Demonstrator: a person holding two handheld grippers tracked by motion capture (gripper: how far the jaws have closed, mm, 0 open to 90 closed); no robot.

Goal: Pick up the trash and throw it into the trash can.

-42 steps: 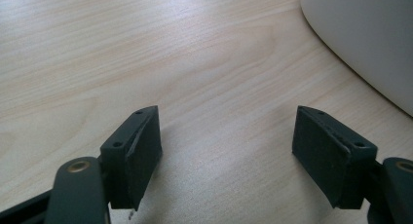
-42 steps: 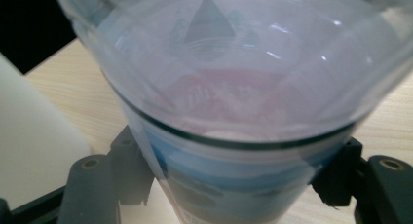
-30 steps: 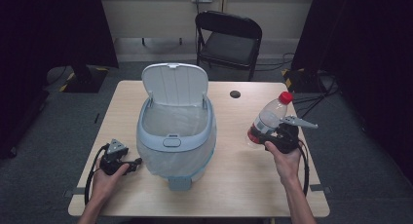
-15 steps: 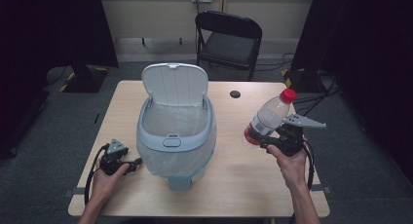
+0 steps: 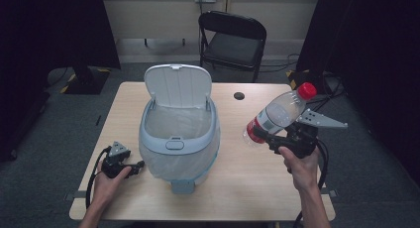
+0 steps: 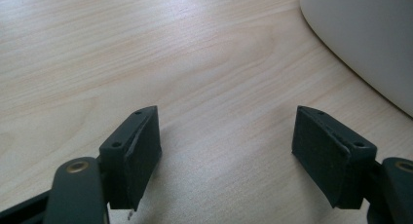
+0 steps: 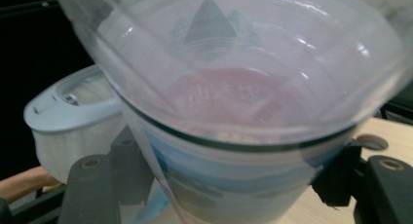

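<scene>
We see the wooden tabletop [image 5: 247, 188] carrying a pale blue-grey bin [image 5: 179, 141] that sits left of centre, close to the near edge, its lid [image 5: 177, 85] tipped up toward the far edge so the lined mouth lies open to take rubbish. To its right, held up above the right half of the tabletop, is a clear plastic bottle [image 5: 278, 115] with a red cap and red label, tilted with the cap toward the far right corner; we judge it is being carried over for dropping into the bin. The right claw [image 5: 262, 136] has its pads pressed on the bottle's lower body. The left claw [image 5: 136, 164] lies near the near left corner, just beside the bin, spread wide with nothing in it, seemingly parked out of the way. A small dark round spot [image 5: 239, 95] lies by the far edge.
</scene>
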